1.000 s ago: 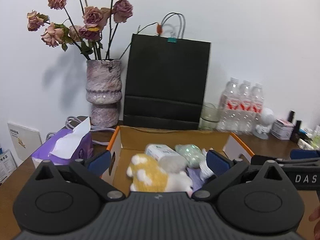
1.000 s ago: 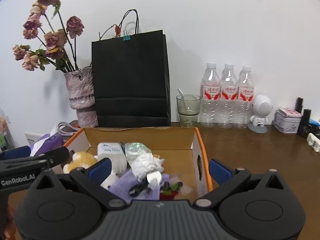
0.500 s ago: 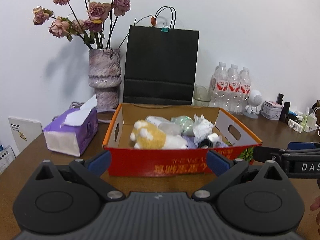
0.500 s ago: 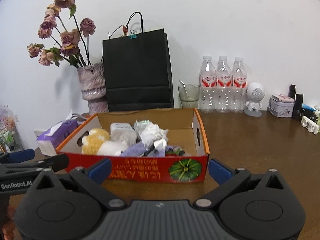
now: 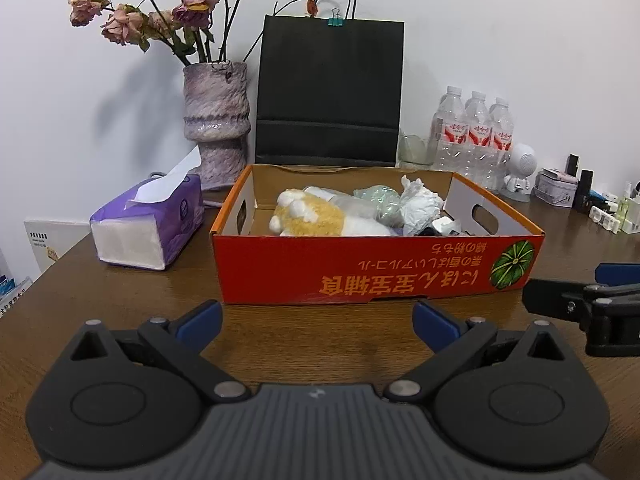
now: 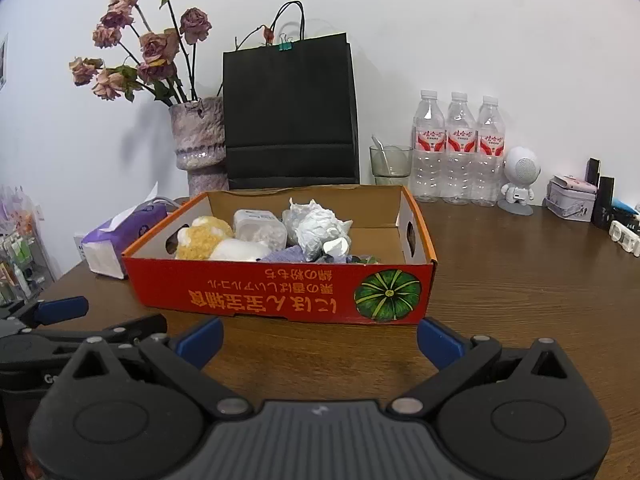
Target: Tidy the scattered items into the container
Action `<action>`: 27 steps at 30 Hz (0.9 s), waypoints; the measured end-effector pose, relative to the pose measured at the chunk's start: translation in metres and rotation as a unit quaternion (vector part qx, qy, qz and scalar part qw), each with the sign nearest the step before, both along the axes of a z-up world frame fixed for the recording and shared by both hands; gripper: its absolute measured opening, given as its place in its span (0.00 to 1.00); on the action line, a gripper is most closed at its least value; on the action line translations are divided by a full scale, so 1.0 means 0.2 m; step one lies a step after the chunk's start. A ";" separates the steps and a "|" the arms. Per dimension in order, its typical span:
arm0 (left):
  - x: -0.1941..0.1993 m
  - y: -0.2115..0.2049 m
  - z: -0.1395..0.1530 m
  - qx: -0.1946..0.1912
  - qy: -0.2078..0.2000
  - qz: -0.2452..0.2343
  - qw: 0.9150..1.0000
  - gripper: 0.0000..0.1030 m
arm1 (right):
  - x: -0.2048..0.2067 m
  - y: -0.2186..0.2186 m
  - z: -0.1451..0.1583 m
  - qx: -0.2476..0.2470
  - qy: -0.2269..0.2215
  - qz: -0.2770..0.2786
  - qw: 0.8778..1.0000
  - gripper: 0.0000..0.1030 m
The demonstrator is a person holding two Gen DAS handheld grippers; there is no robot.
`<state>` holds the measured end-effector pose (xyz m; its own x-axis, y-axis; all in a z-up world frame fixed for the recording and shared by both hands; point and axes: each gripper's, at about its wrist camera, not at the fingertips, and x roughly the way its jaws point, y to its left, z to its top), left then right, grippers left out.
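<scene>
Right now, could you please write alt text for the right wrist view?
An open red cardboard box on a brown wooden table holds a yellow plush toy and crumpled white wrapping. The right tongs hang open and empty before it.

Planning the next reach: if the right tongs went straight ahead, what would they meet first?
Probably the red front wall of the cardboard box; the right tongs are open, with only bare table between.

The box [image 6: 280,292] is a shallow orange-red carton with upside-down print and a green pumpkin picture, sitting flat on the counter [image 6: 520,280]. Inside, a yellow-and-white plush [image 6: 204,238] lies at its left end, a white pack [image 6: 260,226] beside it, crumpled white plastic [image 6: 316,224] mid-box, and purple cloth [image 6: 286,255] against the front wall. The right end is bare cardboard.
</scene>
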<state>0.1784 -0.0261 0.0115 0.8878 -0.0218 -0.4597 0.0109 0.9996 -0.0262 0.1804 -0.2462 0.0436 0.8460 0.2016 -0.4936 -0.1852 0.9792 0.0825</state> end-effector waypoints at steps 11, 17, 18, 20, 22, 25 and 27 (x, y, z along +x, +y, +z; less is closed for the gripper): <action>-0.01 0.00 -0.01 -0.006 0.000 -0.008 1.000 1.00 | 0.01 0.01 -0.03 -0.006 0.010 0.002 1.000 1.00; -0.01 -0.01 -0.01 -0.004 0.001 -0.012 1.000 1.00 | 0.01 0.02 -0.03 -0.008 0.012 0.005 1.000 1.00; -0.01 -0.01 -0.01 -0.004 0.001 -0.012 1.000 1.00 | 0.01 0.02 -0.04 -0.008 0.013 0.005 1.000 1.00; -0.01 -0.01 -0.01 -0.006 0.001 -0.012 1.000 1.00 | 0.01 0.02 -0.04 -0.007 0.013 0.005 1.000 1.00; -0.01 -0.01 -0.01 -0.005 0.001 -0.010 1.000 1.00 | 0.02 0.02 -0.04 -0.007 0.014 0.004 1.000 1.00; -0.01 -0.01 -0.01 -0.005 0.001 -0.010 1.000 1.00 | 0.02 0.02 -0.04 -0.008 0.015 0.004 1.000 1.00; -0.01 -0.01 -0.01 -0.004 0.001 -0.010 1.000 1.00 | 0.01 0.02 -0.04 -0.008 0.014 0.004 1.000 1.00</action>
<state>0.1761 -0.0281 0.0095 0.8862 -0.0429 -0.4613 0.0305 0.9989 -0.0342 0.1834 -0.2424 0.0355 0.8299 0.2007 -0.5206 -0.1914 0.9788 0.0722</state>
